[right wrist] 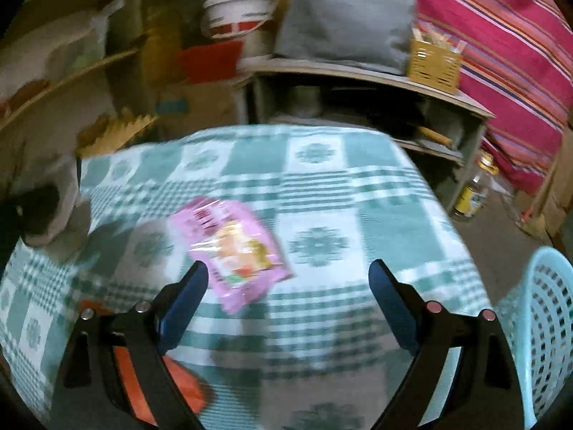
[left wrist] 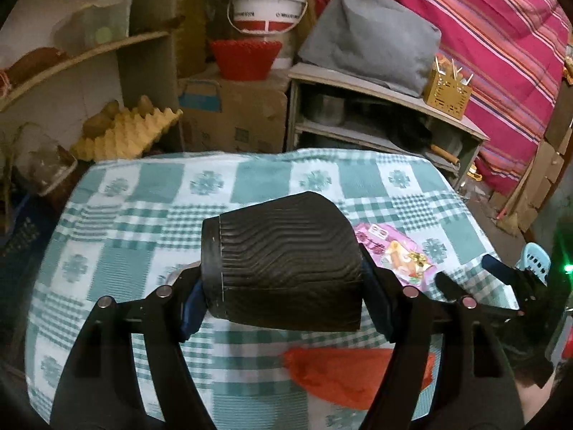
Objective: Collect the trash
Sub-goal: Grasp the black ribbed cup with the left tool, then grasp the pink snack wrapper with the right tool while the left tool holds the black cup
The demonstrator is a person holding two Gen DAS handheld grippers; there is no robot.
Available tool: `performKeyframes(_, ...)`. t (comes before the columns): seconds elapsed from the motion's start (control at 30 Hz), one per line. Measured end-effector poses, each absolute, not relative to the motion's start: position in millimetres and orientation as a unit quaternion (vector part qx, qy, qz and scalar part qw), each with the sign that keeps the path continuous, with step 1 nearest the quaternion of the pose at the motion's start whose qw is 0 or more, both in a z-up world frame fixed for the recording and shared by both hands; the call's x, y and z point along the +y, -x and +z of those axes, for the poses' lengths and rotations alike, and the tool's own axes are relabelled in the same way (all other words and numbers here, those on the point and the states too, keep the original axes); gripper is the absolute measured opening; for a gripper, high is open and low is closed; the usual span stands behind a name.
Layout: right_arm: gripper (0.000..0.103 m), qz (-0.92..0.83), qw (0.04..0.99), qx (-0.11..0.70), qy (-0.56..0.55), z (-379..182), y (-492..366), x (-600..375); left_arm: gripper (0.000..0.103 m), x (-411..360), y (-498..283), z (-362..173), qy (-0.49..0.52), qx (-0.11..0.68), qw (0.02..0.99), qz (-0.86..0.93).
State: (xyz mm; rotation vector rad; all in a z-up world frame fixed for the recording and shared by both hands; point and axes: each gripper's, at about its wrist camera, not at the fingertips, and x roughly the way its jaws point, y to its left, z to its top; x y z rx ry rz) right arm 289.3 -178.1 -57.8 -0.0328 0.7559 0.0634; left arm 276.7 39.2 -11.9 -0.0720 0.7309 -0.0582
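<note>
My left gripper (left wrist: 283, 279) is shut on a black ribbed paper cup (left wrist: 283, 251), which lies sideways between the pads, above the green-checked tablecloth (left wrist: 143, 215). A pink snack wrapper (left wrist: 401, 254) lies flat on the cloth to the cup's right. An orange plastic bag (left wrist: 351, 376) lies nearer, under the left gripper. My right gripper (right wrist: 290, 268) is open over the table with nothing between its fingers. The pink wrapper (right wrist: 232, 247) sits just beyond its left fingertip, and the orange bag (right wrist: 179, 383) shows at the lower left. The right wrist view is blurred.
A light blue plastic basket (right wrist: 544, 322) stands beside the table at the right. Behind the table are a low shelf unit (left wrist: 386, 122), a cardboard box (left wrist: 236, 118), an egg tray (left wrist: 125, 132) and a white bucket (left wrist: 266, 7). A bottle (right wrist: 472, 193) stands on the floor.
</note>
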Motion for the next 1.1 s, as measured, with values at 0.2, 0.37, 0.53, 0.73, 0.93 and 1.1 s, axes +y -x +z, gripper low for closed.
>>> performKeyframes(0.2,0.085,0.049,0.918,0.389,0.061,-68.2,-297.7,-147.6,0.071,66.5,-272.8,-17.3,0.021,0.361,0.932,-0.006)
performKeyframes(0.37,0.056,0.064,0.904,0.417,0.071,-82.9,-306.7,-134.9,0.071,93.9,-272.1,-22.9,0.039,0.372,0.927,0.008)
performKeyframes(0.53,0.033,0.068,0.905,0.412,0.082,-85.0,-306.1,-130.4,0.071,104.7,-271.0,-22.4,0.051,0.370,0.928,0.013)
performKeyframes(0.73,0.006,0.070,0.911,0.398,0.087,-77.0,-299.4,-135.2,0.071,97.3,-271.8,-18.4,0.062,0.364,0.929,0.007)
performKeyframes(0.93,0.006,0.061,0.919,0.380,0.083,-58.2,-286.7,-155.5,0.071,72.1,-269.9,-11.3,0.053,0.353,0.934,-0.008)
performKeyframes(1.1,0.005,0.039,0.927,0.364,0.075,-41.2,-272.6,-188.6,0.071,48.9,-269.4,-9.5,0.041,0.351,0.935,-0.020)
